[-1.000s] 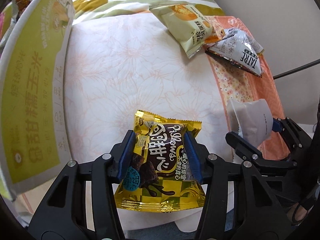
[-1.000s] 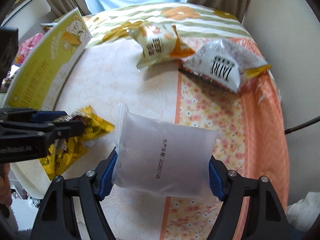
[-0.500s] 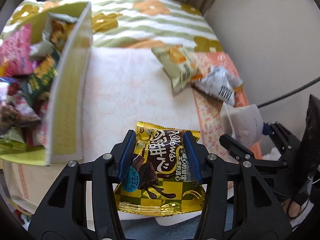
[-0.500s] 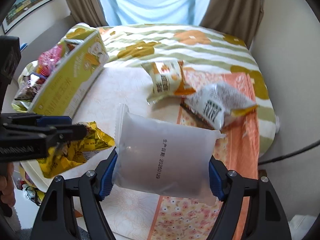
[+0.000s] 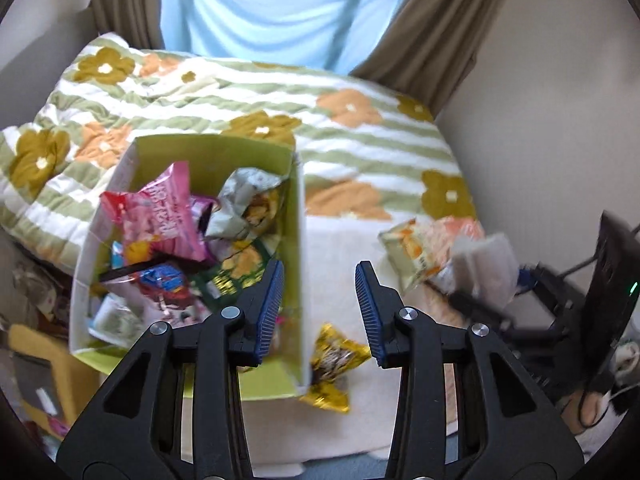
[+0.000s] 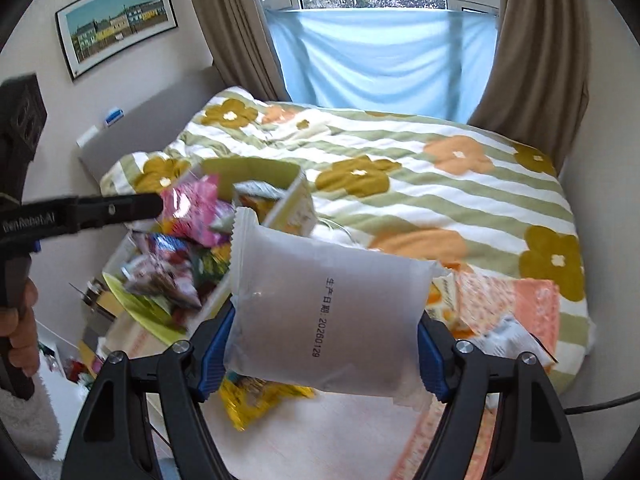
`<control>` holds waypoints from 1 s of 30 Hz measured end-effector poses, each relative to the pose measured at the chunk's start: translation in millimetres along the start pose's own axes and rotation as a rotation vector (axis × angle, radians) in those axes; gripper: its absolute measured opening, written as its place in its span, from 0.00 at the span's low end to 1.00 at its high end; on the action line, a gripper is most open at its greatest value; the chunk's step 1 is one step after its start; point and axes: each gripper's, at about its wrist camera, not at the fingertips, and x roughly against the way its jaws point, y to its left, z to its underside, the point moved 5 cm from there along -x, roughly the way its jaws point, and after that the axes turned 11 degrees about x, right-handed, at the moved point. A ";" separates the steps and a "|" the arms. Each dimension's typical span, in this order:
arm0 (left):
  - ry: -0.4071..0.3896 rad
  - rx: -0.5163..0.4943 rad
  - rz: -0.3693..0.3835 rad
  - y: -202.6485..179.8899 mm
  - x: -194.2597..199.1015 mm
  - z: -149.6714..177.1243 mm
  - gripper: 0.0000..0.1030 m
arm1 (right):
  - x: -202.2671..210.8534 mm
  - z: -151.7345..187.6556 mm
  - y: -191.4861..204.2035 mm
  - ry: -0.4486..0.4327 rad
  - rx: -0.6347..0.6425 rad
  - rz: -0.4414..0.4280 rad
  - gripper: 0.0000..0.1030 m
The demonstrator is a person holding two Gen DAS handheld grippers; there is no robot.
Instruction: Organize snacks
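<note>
Above floral bedding (image 5: pixel 360 148), left gripper (image 5: pixel 320 304) gapes empty; right gripper (image 6: pixel 320 344) clamps white packet (image 6: pixel 328 312).

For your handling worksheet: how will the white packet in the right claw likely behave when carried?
The white packet looks puffy and holds its shape across the right claw, so probably light and springy. Its smooth film may slip. Unsupported edges likely flop.

Left gripper (image 5: pixel 320 308): jaws spread apart, nothing between the blue pads (image 5: pixel 269 312), held high and pointing far.
Left hand (image 6: pixel 18 332): seen at the left edge, fingers wrapped round the handle.
Right gripper (image 6: pixel 324 348): jaws clamped on a white packet (image 6: pixel 320 304), apparently raised.
</note>
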 end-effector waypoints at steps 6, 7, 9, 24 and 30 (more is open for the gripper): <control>0.078 -0.168 -0.038 -18.4 -32.2 39.2 0.99 | -9.4 0.9 -6.0 0.030 -0.036 0.029 0.71; 0.092 -0.196 -0.030 -26.0 -36.8 47.1 0.99 | -8.9 3.8 -10.0 0.033 -0.049 0.032 0.71; 0.131 -0.265 -0.046 -41.1 -50.6 64.6 0.99 | -6.6 12.1 -21.1 0.042 -0.074 0.047 0.71; 0.402 -0.618 -0.454 -79.8 -192.4 174.7 0.99 | 10.0 103.6 -111.5 0.145 -0.257 0.121 0.71; 0.477 -0.545 -0.483 -62.9 -217.7 180.1 0.98 | 7.3 108.8 -113.3 0.144 -0.248 0.104 0.71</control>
